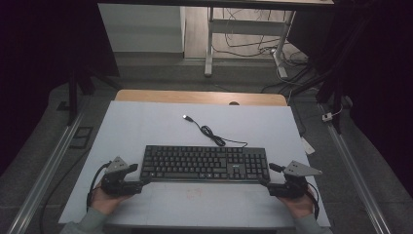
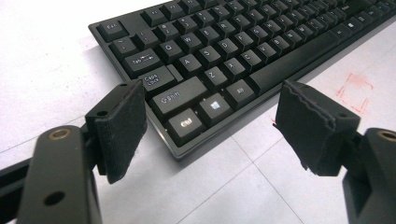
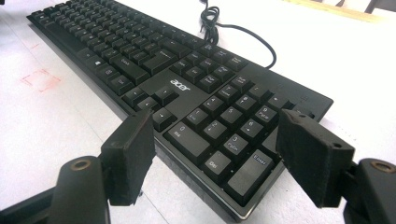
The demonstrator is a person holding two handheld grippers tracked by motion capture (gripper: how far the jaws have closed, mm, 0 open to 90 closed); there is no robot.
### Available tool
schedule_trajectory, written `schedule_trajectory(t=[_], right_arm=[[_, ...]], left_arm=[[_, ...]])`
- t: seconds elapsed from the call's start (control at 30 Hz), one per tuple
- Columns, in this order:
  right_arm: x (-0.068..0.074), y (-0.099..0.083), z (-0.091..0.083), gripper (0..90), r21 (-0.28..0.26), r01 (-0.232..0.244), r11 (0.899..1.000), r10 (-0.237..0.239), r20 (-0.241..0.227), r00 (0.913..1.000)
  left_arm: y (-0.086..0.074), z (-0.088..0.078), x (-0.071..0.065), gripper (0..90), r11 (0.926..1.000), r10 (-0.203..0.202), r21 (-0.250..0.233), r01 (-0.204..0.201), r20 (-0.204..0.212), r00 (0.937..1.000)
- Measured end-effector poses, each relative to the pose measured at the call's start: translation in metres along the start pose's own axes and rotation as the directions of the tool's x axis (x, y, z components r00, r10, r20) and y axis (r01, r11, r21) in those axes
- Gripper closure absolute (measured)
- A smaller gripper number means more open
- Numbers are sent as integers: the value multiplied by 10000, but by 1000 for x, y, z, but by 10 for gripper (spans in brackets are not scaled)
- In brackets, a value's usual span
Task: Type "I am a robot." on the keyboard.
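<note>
A black keyboard [image 1: 204, 163] lies across the white table top [image 1: 146, 122], and its cable [image 1: 214, 135] coils away behind it to a loose USB plug [image 1: 185, 117]. My left gripper [image 1: 138, 175] stands open at the keyboard's near left corner [image 2: 180, 147]. One pad [image 2: 122, 123] is beside the left edge and the other pad [image 2: 310, 126] is clear of the front edge. My right gripper [image 1: 269, 174] stands open around the near right corner [image 3: 243, 205], with one pad [image 3: 130, 156] at the front edge and the other [image 3: 310, 156] at the right edge.
A faint red square [image 1: 195, 191] is drawn on the table just in front of the keyboard. A wooden strip [image 1: 199, 96] runs along the far edge. Metal rails [image 1: 44, 180] flank the table on the floor, and a desk frame with cables [image 1: 243, 39] stands beyond.
</note>
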State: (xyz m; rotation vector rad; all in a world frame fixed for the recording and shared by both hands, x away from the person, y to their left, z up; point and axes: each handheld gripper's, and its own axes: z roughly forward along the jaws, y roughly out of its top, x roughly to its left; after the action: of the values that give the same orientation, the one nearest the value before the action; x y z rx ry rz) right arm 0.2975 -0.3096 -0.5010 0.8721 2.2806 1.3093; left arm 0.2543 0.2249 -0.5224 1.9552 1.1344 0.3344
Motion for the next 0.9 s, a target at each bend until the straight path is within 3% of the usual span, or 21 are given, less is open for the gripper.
schedule_trajectory(t=[0.63,0.9], right_arm=[[2,0,0,287,15,-131,9999,131,-111,9999],[8,10,0,270,-99,-294,9995,292,-118,9995]], left_arm=[[1,5,-1,251,9999,71,153,-70,-38,10000],[9,5,1,251,9993,-228,280,235,-241,9994]])
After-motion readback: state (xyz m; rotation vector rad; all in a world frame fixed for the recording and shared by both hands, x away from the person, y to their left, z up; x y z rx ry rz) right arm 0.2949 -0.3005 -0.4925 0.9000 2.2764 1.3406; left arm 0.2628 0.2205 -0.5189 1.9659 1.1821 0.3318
